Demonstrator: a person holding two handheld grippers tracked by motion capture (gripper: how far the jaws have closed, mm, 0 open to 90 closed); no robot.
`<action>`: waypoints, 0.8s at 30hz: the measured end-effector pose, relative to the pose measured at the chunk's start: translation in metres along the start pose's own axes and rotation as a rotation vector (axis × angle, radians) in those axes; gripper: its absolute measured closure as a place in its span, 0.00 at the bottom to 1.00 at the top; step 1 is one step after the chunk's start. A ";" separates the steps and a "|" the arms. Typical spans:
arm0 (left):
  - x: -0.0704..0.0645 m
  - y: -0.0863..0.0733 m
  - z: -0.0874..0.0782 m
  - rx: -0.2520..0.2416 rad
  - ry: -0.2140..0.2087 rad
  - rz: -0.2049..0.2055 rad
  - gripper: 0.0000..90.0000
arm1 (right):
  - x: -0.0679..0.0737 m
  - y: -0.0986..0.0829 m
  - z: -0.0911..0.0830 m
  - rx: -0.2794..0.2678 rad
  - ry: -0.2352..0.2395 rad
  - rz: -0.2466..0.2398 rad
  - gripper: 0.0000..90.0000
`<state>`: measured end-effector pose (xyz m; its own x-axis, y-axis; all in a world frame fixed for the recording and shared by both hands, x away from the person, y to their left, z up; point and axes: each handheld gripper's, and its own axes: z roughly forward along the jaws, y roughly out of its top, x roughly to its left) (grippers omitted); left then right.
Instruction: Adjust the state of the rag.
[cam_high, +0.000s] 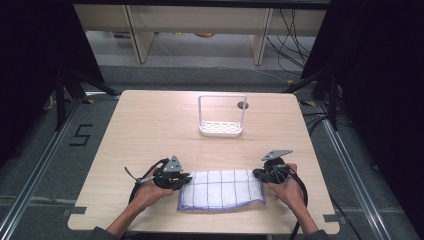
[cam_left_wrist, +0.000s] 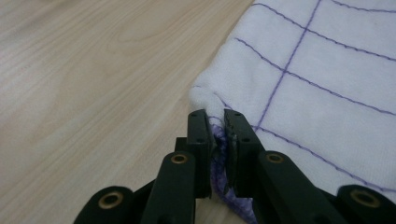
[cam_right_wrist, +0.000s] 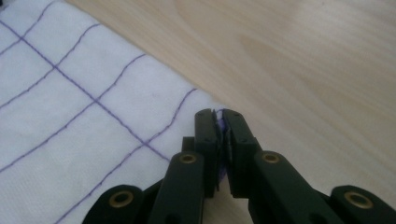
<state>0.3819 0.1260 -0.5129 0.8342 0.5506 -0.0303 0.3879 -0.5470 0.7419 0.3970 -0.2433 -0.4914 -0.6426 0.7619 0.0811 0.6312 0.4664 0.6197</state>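
Each claw, left (cam_high: 186, 179) and right (cam_high: 256, 173), pinches a far corner of the checked cloth (cam_high: 221, 189); they should lift evenly together.

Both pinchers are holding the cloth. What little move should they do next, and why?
Probably lift both corners together a little. The left gripper and right gripper are each shut on a corner of the checked cloth, which lies flat on the table. Raising evenly should keep it from bunching.
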 end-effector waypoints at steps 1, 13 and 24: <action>-0.002 -0.001 -0.002 -0.002 0.004 -0.005 0.90 | -0.001 0.003 -0.001 -0.007 -0.001 -0.002 0.95; -0.032 -0.010 -0.022 -0.046 -0.033 0.031 0.91 | -0.011 0.070 0.023 0.016 -0.015 -0.082 0.95; -0.069 -0.017 -0.023 -0.074 -0.065 0.019 0.90 | 0.012 0.134 0.061 0.059 0.032 -0.218 0.95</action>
<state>0.3089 0.1116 -0.5082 0.8659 0.4968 -0.0574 0.3437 -0.5078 0.7899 0.5004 -0.1449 -0.4549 -0.7797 0.6257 -0.0241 0.4996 0.6449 0.5784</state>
